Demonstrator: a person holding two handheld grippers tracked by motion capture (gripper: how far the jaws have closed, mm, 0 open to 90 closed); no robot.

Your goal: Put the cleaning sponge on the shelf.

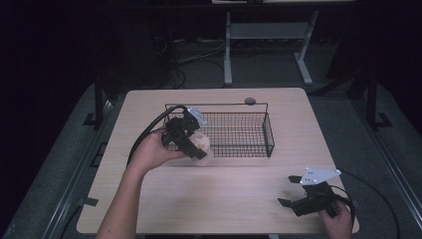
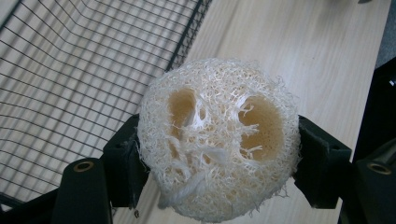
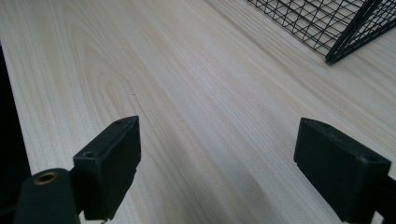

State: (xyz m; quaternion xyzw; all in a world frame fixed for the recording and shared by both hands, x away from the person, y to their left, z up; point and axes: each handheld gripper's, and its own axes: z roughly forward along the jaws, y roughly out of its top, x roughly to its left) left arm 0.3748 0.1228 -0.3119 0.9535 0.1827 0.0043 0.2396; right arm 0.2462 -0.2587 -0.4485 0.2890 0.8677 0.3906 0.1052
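Note:
A pale round loofah sponge (image 2: pixel 217 137) with two hollow channels sits between the black jaws of my left gripper (image 2: pixel 217 163), which is shut on it. In the high view that left gripper (image 1: pixel 196 147) holds the loofah (image 1: pixel 203 145) at the near left corner of the black wire basket (image 1: pixel 269 130), just above the front rim. The basket's mesh floor (image 2: pixel 60 74) lies up and to the left of the sponge. My right gripper (image 1: pixel 289 190) rests near the table's front right corner, open, with bare wood between its jaws (image 3: pixel 217 158).
The light wooden table (image 1: pixel 234 194) has open room in front of the basket. The basket's corner (image 3: pixel 334 58) shows far ahead of the right gripper. Dark floor, cables and a white desk frame (image 1: pixel 228 55) lie beyond the table.

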